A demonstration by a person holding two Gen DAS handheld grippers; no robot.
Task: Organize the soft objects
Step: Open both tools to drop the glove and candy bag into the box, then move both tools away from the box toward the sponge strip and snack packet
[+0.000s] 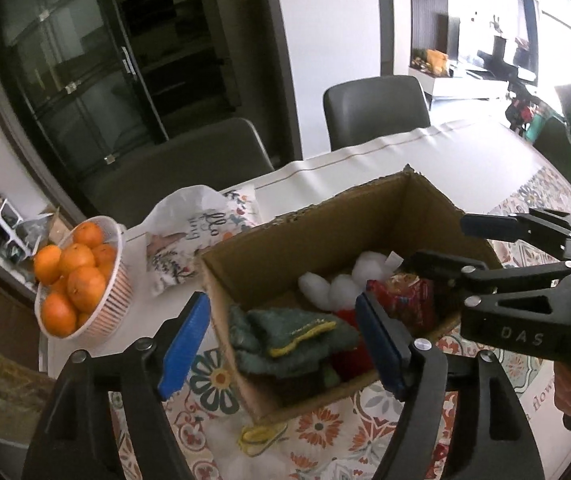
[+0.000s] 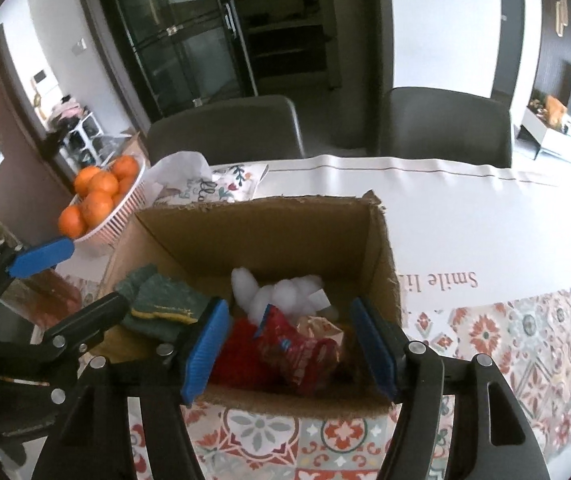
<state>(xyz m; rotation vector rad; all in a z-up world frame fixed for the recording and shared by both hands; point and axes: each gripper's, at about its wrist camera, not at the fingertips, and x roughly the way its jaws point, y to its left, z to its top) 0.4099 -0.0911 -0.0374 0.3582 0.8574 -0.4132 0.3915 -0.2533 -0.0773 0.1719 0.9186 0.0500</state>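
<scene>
**Both grippers empty above the box**

Nearest, the left gripper (image 1: pixel 281 344) and right gripper (image 2: pixel 289 344) hang over the cardboard box (image 2: pixel 253 224), jaws apart, gripping nothing. Inside the box, the green cloth (image 1: pixel 293 336) lies under the left gripper, the red packet (image 2: pixel 297 352) under the right, white cotton (image 2: pixel 281 292) behind. Beyond the box's left corner sits the bagged printed cushion (image 1: pixel 193 240), likely next and nearer the left hand.

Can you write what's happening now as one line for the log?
left hand-held gripper: open, empty | right hand-held gripper: open, empty | cardboard box: green cloths, white puffs, red packet inside
</scene>
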